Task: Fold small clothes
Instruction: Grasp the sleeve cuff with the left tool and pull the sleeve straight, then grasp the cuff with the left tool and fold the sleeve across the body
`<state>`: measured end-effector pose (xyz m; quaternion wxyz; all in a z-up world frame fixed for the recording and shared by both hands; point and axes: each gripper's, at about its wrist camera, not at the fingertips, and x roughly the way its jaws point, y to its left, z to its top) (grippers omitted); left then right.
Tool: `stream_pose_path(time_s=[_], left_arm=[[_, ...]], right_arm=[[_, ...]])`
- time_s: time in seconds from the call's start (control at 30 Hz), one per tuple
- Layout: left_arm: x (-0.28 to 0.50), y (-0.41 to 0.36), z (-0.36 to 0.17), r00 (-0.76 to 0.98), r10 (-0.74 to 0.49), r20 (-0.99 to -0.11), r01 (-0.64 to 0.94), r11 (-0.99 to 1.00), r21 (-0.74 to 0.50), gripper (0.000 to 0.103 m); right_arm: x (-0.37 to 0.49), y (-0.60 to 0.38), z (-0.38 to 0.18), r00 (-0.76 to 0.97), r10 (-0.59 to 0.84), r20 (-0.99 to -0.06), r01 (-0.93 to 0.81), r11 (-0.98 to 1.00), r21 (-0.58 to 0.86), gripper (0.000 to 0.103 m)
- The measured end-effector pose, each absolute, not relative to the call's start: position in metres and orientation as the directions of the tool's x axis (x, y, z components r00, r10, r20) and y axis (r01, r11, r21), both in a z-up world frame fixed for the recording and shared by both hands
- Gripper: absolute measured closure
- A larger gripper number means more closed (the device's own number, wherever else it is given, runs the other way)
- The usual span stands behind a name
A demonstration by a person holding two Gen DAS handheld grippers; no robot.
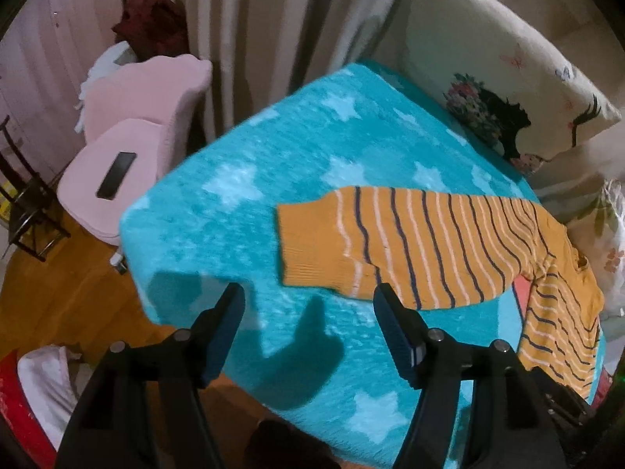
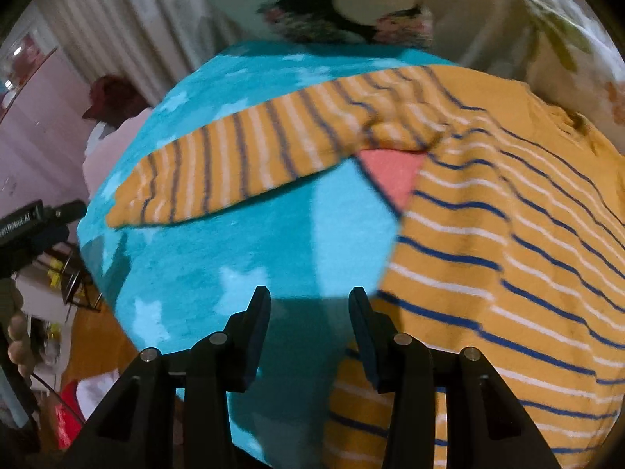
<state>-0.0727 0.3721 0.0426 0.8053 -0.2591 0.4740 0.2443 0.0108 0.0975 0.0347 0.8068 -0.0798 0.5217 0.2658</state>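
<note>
An orange sweater [image 1: 437, 242] with navy and white stripes lies spread on a turquoise star blanket [image 1: 273, 164]. One sleeve stretches out to the left, its plain ribbed cuff [image 1: 308, 246] flat on the blanket. My left gripper [image 1: 308, 297] hovers open just in front of that cuff, with nothing between its fingers. In the right wrist view the sweater's body [image 2: 508, 254] fills the right side and the sleeve [image 2: 242, 160] runs off to the left. My right gripper [image 2: 310, 301] stands open over the blanket [image 2: 242, 250] beside the sweater's lower edge, holding nothing.
A pink chair [image 1: 129, 144] with a dark phone [image 1: 116, 175] on its seat stands left of the blanket. A floral pillow [image 1: 508, 90] leans at the back right. Curtains hang behind. Wooden floor [image 1: 66, 285] lies below left, with red and white things near the corner.
</note>
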Motion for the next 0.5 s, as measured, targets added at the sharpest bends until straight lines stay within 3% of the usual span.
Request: stream_pose_path(time_s=[0.5], left_arm=[[-0.042,0.387,-0.004,0.383,0.085,-0.920,-0.646,0.736,-0.201,0.035]], right_arm=[[0.005,0.013,0.041,0.393,0.244,-0.887,-0.290,0.948,0.132,0.054]])
